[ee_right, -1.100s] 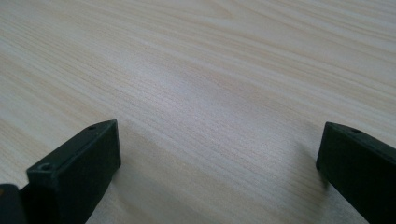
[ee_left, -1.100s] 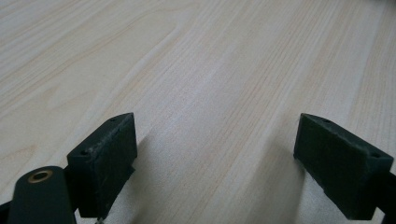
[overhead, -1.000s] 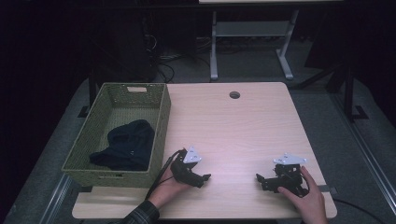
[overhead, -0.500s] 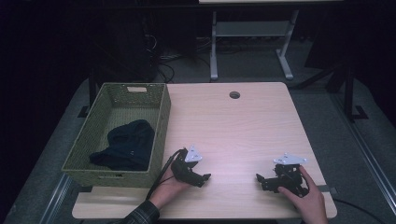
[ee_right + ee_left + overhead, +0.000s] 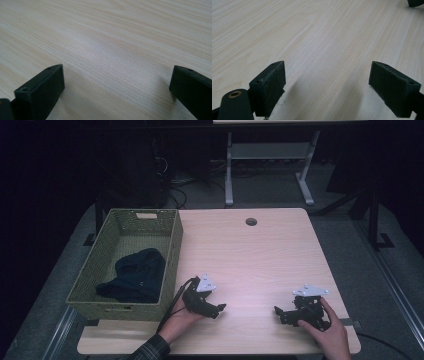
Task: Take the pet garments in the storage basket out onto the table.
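The dark navy crumpled cloth [image 5: 136,281] lay inside the green woven rectangular basket [image 5: 170,251], which stood at the left edge of the pale wooden table [image 5: 260,255]; that cloth looked like the thing the work turned on, being the only loose item around. From the left gripper [image 5: 216,309] it lay to the left and a little farther from the person, beyond the basket's near-right wall, so any reach would have to go up and over that rim. The cloth's heap ran roughly along the basket's long axis, away from the person, bunched toward the nearer half. The left gripper was clearly the nearer of the two, just beside the basket; the right gripper [image 5: 280,312] sat well apart, across the table's near-right part. Both rested low on the tabletop near its front edge, each held in a hand, jaws pointing inward toward each other. In the left gripper view the left gripper [image 5: 327,82] had its jaws spread wide with bare wood between them, nothing held; a dark corner at the top right was probably the other gripper. In the right gripper view the right gripper [image 5: 116,85] was likewise spread wide over bare wood, empty.
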Demonstrator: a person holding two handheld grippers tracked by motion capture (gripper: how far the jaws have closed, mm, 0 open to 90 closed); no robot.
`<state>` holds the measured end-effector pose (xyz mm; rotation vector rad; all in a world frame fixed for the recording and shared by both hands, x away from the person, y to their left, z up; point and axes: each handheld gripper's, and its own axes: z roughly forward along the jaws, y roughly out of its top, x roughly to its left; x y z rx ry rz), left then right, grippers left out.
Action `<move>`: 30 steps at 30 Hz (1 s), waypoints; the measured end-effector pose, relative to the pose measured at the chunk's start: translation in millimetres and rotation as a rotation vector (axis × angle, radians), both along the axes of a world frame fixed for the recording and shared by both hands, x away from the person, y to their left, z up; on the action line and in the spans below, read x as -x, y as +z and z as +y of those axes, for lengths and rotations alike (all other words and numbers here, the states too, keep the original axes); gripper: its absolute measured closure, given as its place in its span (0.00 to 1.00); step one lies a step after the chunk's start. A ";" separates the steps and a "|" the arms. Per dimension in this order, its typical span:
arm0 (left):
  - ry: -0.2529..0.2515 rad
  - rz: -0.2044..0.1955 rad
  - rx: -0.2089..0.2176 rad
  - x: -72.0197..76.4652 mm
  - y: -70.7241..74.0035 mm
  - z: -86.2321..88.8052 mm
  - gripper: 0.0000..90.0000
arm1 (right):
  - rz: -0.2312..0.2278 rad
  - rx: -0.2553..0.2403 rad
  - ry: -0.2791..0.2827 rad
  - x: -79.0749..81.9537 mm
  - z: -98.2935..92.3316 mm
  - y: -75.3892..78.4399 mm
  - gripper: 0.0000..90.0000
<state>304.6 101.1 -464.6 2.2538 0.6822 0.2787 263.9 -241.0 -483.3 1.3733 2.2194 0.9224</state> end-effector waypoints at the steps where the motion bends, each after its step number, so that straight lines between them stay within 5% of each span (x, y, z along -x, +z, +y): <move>1: 0.001 0.003 0.001 -0.2 0.4 0.2 0.15 | 0.000 0.000 0.000 0.0 0.0 0.0 0.00; 30: 0.000 0.019 0.043 -3.0 18.8 1.7 0.16 | 0.000 0.000 0.003 -0.2 -0.1 0.0 0.00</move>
